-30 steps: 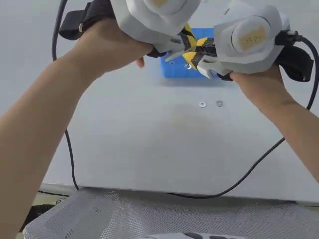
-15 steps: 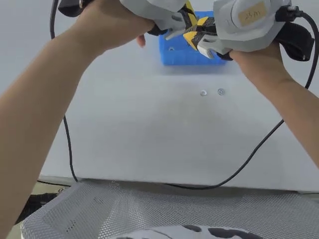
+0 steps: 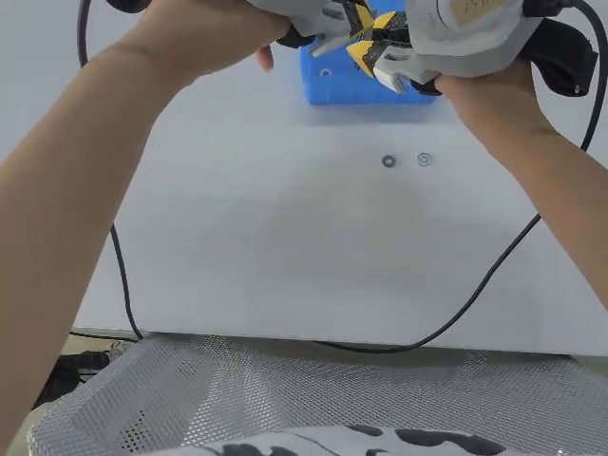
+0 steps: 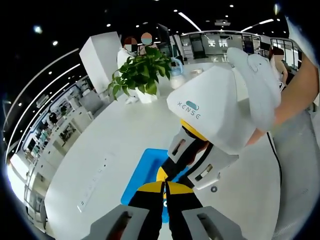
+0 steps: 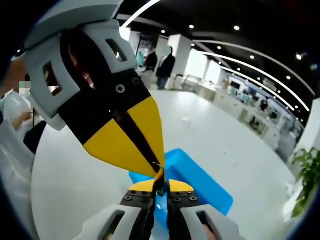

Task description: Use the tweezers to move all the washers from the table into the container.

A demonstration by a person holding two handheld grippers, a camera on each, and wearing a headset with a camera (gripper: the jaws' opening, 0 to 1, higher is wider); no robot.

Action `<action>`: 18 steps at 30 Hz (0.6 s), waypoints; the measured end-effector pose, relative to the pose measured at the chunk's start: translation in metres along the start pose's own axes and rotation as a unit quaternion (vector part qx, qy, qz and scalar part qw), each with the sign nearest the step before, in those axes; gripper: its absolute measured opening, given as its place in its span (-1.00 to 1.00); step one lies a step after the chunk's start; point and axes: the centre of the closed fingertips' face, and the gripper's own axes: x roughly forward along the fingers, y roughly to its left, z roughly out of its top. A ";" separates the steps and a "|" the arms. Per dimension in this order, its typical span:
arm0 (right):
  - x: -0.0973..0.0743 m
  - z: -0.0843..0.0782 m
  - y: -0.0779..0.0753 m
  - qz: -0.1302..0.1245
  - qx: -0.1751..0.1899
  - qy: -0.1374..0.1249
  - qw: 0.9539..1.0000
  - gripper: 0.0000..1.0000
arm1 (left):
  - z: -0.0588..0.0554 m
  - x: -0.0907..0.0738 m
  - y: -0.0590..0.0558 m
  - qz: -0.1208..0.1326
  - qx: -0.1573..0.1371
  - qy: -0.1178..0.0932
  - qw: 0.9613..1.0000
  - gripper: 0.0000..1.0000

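Note:
Both grippers hover tip to tip over the blue container [image 3: 353, 87] at the far side of the table. My left gripper [image 3: 353, 28] comes in from the left, my right gripper [image 3: 372, 52] from the right. In the left gripper view my left gripper [image 4: 165, 187] has its yellow tips closed, against the right gripper's fingers [image 4: 192, 155]. My right gripper [image 5: 161, 186] is also shut, and the left gripper's fingertips [image 5: 142, 145] meet it from above. One washer [image 3: 326, 72] lies in the container. Two washers [image 3: 389, 161] [image 3: 424, 160] rest on the table in front of it.
A black cable [image 3: 475, 294] runs across the right of the white table [image 3: 266, 237] to its front edge, and another cable [image 3: 119, 275] hangs at the left. A grey mesh surface [image 3: 313, 399] lies below the table's near edge.
The head camera has tilted, so everything sits higher in the picture. The grippers stay tip to tip over the container, and the two washers on the table have not moved.

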 end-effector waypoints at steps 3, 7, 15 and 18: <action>-0.004 0.004 0.001 0.000 0.004 -0.006 1.000 -0.93 | 0.004 -0.005 -0.002 0.000 0.000 -0.001 1.000 -1.00; -0.012 0.012 0.004 -0.003 0.003 -0.016 1.000 -0.92 | 0.007 -0.013 -0.002 0.003 -0.003 -0.007 1.000 -1.00; -0.027 0.016 0.017 0.011 0.021 -0.027 0.999 -0.90 | 0.014 -0.029 -0.015 -0.004 0.002 -0.012 1.000 -1.00; -0.040 0.019 0.021 0.015 0.037 -0.040 0.998 -0.90 | 0.020 -0.035 -0.020 -0.006 0.001 -0.022 1.000 -1.00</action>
